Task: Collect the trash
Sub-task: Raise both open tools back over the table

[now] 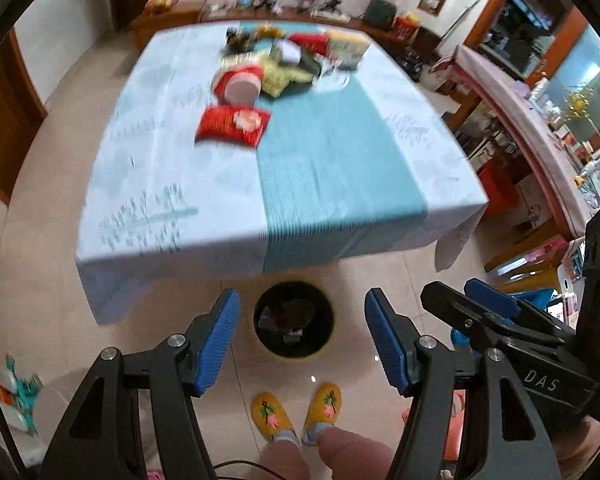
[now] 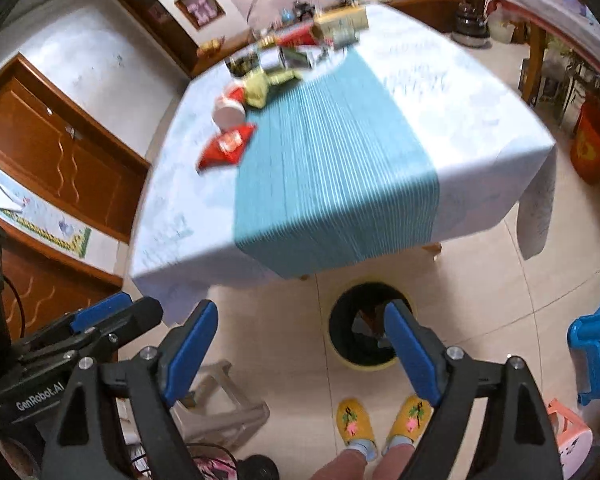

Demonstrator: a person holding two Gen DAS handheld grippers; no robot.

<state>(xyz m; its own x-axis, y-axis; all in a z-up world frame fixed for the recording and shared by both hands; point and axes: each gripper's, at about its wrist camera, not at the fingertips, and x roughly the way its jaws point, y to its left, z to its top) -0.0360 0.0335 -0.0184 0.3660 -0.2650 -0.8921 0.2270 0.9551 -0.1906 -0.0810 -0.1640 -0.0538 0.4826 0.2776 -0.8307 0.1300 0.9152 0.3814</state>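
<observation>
While both claws hang empty above the floor, the left claw (image 1: 302,340) half spread and the right claw (image 2: 300,354) spread wide, the red packet (image 1: 233,123) lies ahead on the desk (image 1: 340,184), left of centre; its long axis runs crosswise. I judge the left claw nearer; the bin (image 1: 294,320) sits below.

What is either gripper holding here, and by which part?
Nothing: the left gripper and right gripper both have open, empty fingers above the trash bin.
</observation>
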